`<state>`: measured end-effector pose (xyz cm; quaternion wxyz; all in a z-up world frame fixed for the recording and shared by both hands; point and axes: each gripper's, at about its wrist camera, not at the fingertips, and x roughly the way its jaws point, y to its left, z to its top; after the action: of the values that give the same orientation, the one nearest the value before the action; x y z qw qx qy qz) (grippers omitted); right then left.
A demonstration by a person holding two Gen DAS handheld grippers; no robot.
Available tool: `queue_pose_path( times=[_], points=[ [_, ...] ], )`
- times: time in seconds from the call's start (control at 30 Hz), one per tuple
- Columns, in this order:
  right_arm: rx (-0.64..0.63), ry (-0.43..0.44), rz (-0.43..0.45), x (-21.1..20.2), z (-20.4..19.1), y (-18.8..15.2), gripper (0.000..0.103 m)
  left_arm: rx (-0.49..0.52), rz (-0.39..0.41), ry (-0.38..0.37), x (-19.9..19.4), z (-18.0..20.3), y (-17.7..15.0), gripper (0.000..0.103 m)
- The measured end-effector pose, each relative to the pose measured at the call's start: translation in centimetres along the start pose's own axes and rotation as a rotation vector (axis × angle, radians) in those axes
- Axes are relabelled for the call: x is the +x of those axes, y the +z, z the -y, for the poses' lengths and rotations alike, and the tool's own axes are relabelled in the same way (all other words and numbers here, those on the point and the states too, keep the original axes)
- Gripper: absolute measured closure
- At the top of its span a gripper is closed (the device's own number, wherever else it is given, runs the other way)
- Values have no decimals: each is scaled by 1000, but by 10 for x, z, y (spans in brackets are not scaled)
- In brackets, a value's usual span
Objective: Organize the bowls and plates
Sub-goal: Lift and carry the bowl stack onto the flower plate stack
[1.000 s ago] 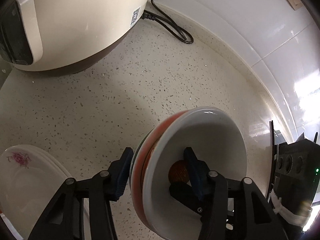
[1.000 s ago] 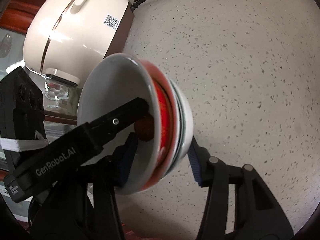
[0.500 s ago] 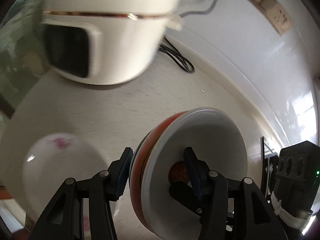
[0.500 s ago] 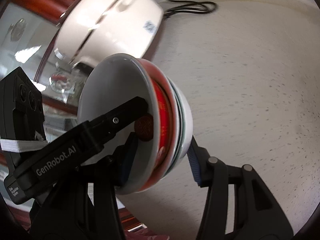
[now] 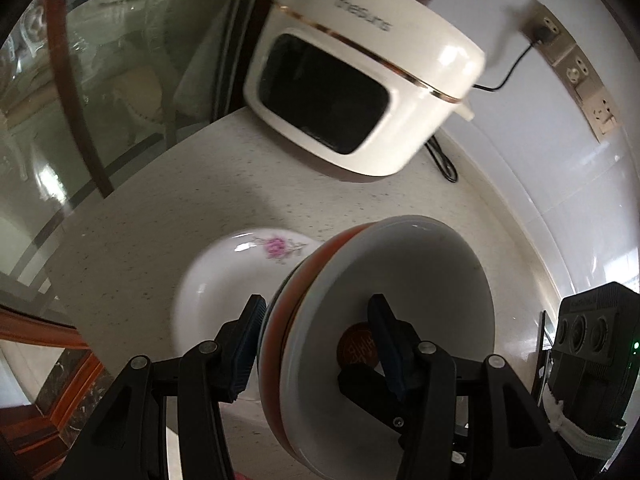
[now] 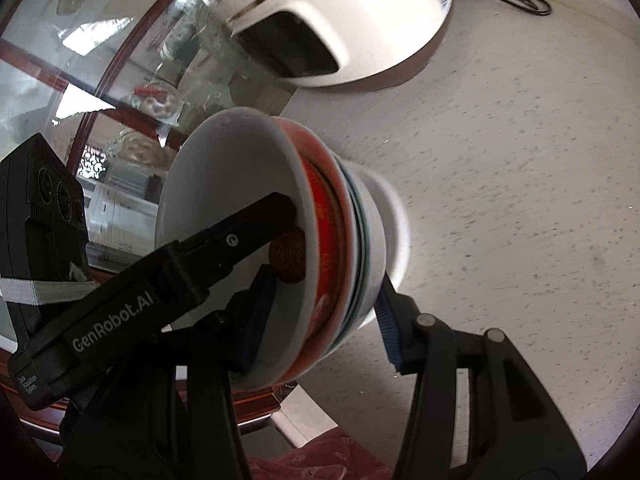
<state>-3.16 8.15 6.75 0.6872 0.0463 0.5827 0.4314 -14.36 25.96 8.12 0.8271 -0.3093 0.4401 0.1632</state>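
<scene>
I hold the nested bowls (image 5: 384, 320) aloft, tilted on edge, with the left claw (image 5: 316, 344) and right claw (image 6: 320, 312) each clamped across opposite rims, above the flowered plate (image 5: 240, 272) on the desk (image 5: 160, 220). Risk, in my judgement: uneven pull between claws could slide the bowls apart. Compared with a second ago, the plate lies more central and the rice cooker (image 5: 360, 92) shows its front.

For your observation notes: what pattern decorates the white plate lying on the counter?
A pink flower sprig near the rim of the white plate, clearest in the left wrist view.
</scene>
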Motion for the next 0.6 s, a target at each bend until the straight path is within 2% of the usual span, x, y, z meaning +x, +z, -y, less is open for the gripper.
queue_pose_path(
  times=[0.3,0.6],
  points=[
    [-14,-3,-41,32,-19,20,51,-37,-19,15,7,-22,2,49],
    [-3,-48,-80,51,-30,27,51,-46,-64,10,28,-35,3,49]
  ],
)
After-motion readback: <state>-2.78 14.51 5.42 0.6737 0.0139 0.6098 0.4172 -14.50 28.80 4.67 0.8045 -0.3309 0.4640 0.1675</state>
